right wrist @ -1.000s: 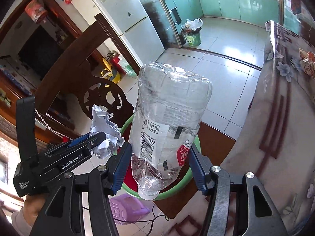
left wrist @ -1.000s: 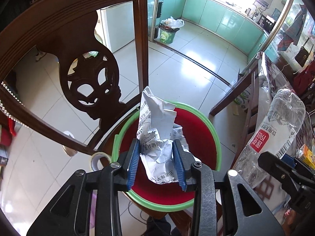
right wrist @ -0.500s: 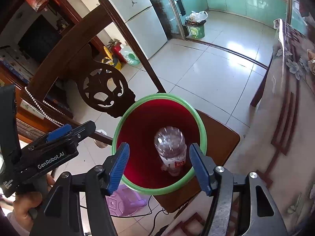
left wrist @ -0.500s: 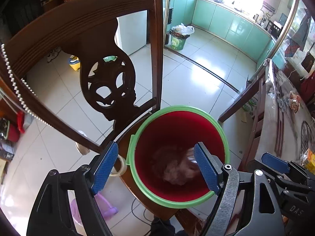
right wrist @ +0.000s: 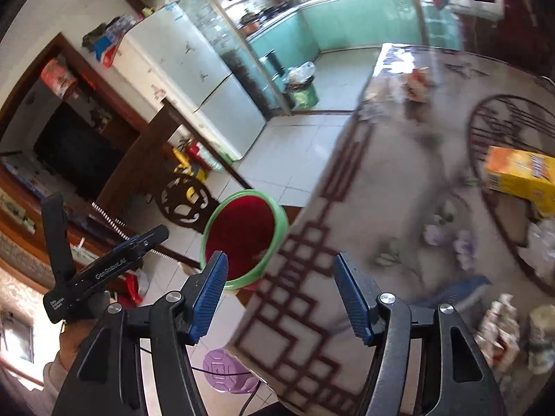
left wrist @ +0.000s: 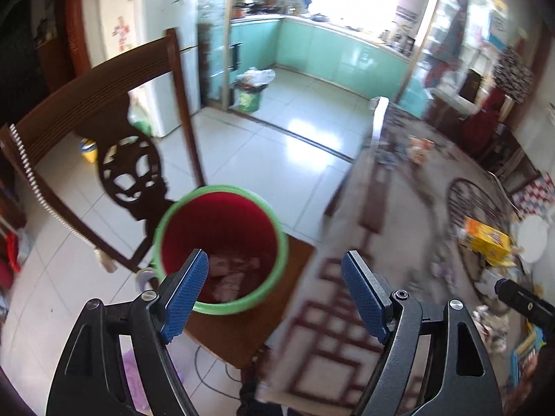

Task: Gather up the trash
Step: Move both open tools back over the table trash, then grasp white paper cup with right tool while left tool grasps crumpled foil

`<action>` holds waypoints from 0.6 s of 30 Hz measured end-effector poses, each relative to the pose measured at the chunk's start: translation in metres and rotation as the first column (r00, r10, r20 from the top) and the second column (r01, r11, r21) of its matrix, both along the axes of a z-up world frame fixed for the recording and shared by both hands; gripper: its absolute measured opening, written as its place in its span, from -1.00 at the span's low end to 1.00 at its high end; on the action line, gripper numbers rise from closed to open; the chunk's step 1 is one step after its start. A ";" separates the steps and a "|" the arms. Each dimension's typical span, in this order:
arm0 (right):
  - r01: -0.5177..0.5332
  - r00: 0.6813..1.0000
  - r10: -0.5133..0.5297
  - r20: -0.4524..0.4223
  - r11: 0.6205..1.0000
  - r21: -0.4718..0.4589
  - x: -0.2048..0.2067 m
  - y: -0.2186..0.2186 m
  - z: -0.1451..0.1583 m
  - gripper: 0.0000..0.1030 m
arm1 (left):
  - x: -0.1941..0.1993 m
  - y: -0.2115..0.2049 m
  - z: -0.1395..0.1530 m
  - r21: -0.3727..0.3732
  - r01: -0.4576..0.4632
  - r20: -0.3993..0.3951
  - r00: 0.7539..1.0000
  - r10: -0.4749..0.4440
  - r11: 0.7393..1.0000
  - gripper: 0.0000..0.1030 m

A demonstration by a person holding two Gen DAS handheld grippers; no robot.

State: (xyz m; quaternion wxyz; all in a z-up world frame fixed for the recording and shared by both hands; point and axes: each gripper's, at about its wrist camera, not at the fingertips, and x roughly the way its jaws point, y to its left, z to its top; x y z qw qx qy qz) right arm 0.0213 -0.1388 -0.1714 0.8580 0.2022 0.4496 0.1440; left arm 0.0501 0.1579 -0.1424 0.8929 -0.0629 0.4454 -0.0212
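Red inside with a green rim, the bucket (left wrist: 222, 242) stood on the wooden chair seat (left wrist: 277, 298) beside the patterned table (right wrist: 399, 208), crumpled trash (left wrist: 232, 274) lying at its bottom. I had my left gripper (left wrist: 274, 293) spread wide and empty, my right gripper (right wrist: 281, 293) likewise parted with nothing between. "GenRobot.AI" read on the left tool's side; the yellow box (right wrist: 520, 176) carried blurred, unreadable print.

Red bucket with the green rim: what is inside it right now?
In the red bucket, pale crumpled trash lies at the bottom. The left hand-held gripper finger covers its near edge; blur hides individual items.
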 end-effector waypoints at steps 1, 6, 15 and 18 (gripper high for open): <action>0.049 0.999 -0.049 -0.006 0.999 -0.011 -0.013 -0.026 0.001 0.22 | -0.004 -0.017 0.003 -0.003 0.030 0.007 1.000 -0.030 1.000 0.54; 0.237 0.965 -0.252 -0.074 0.957 -0.169 -0.060 -0.140 -0.012 0.23 | -0.020 -0.097 0.012 -0.019 0.190 0.029 0.982 -0.189 0.982 0.54; 0.210 0.899 -0.272 -0.345 0.956 -0.205 -0.074 -0.255 -0.120 0.23 | -0.046 -0.209 -0.004 -0.044 0.382 -0.027 0.923 -0.383 0.923 0.56; 0.206 0.890 -0.232 -0.392 0.973 -0.109 -0.072 -0.267 -0.148 0.23 | -0.052 -0.234 -0.014 -0.056 0.413 -0.060 0.907 -0.416 0.909 0.56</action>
